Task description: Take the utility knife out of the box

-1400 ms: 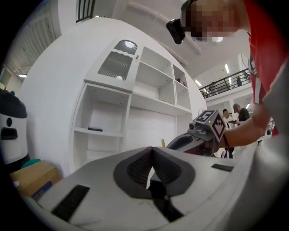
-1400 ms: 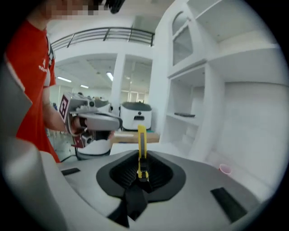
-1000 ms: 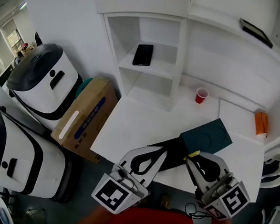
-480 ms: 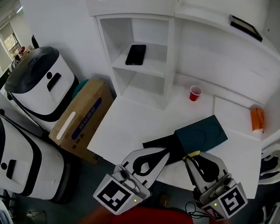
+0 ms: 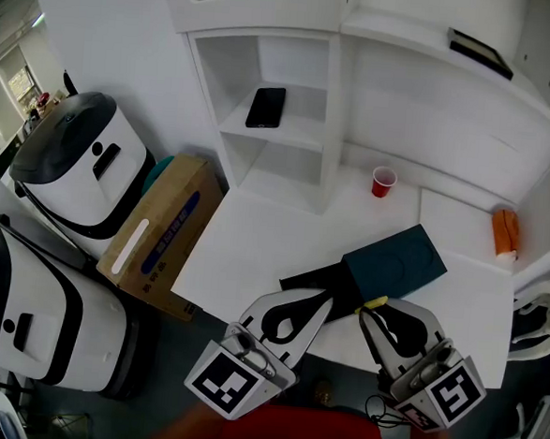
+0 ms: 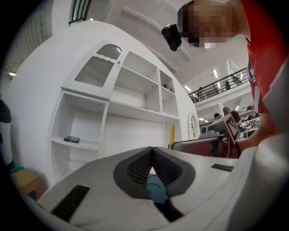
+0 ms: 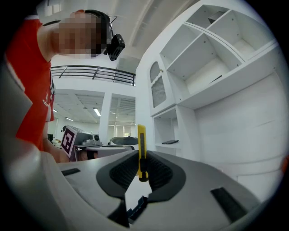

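Two tools meet at the worktop [image 5: 255,241] edge; the left tool [image 5: 323,303], jaws together, touches the open box [image 5: 394,262] just ahead of it; the right tool [image 5: 370,311] is clamped on the yellow knife [image 7: 142,153], seemingly just clear of the box; next, I judge, it wants lifting away; a red cup [image 5: 383,182] stands far beyond, blocking nothing.

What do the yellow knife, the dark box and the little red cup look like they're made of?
Utility knife: likely plastic casing, smooth bright yellow with a slight sheen.
Box: probably cardboard, matte dark teal, flat with crisp edges and a pressed ring.
Red cup: looks like thin plastic, evenly coloured; too small to be sure.
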`<action>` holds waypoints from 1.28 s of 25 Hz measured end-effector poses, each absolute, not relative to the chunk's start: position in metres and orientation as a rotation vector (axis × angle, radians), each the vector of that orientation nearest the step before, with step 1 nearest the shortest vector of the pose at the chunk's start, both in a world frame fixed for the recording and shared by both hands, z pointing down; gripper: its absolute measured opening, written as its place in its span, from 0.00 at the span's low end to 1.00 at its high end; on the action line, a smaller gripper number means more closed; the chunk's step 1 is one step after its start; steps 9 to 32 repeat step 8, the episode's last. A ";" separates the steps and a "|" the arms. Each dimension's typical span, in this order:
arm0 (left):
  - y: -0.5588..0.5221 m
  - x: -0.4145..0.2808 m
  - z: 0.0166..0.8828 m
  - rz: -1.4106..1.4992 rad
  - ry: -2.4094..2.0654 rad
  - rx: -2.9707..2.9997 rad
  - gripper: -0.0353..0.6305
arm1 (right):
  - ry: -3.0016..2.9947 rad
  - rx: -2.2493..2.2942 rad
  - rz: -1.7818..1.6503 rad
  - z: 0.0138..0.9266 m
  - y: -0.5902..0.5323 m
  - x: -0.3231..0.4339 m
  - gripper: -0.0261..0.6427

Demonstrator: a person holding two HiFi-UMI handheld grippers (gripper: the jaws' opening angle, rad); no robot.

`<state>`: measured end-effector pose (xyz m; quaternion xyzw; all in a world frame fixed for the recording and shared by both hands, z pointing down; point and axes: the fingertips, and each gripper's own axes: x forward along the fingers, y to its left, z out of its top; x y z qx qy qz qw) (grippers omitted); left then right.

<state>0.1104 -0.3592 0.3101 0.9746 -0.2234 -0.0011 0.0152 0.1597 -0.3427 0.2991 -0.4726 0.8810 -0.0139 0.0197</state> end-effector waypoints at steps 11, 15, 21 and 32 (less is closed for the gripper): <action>-0.363 0.110 0.313 -0.009 -0.716 3.020 0.07 | 2.740 -1.460 -0.050 0.301 -0.346 0.161 0.15; -0.363 0.110 0.313 -0.009 -0.716 3.020 0.07 | 2.740 -1.460 -0.050 0.301 -0.346 0.161 0.15; -0.363 0.110 0.313 -0.009 -0.716 3.020 0.07 | 2.740 -1.460 -0.050 0.301 -0.346 0.161 0.15; -0.363 0.110 0.313 -0.009 -0.716 3.020 0.07 | 2.740 -1.460 -0.050 0.301 -0.346 0.161 0.15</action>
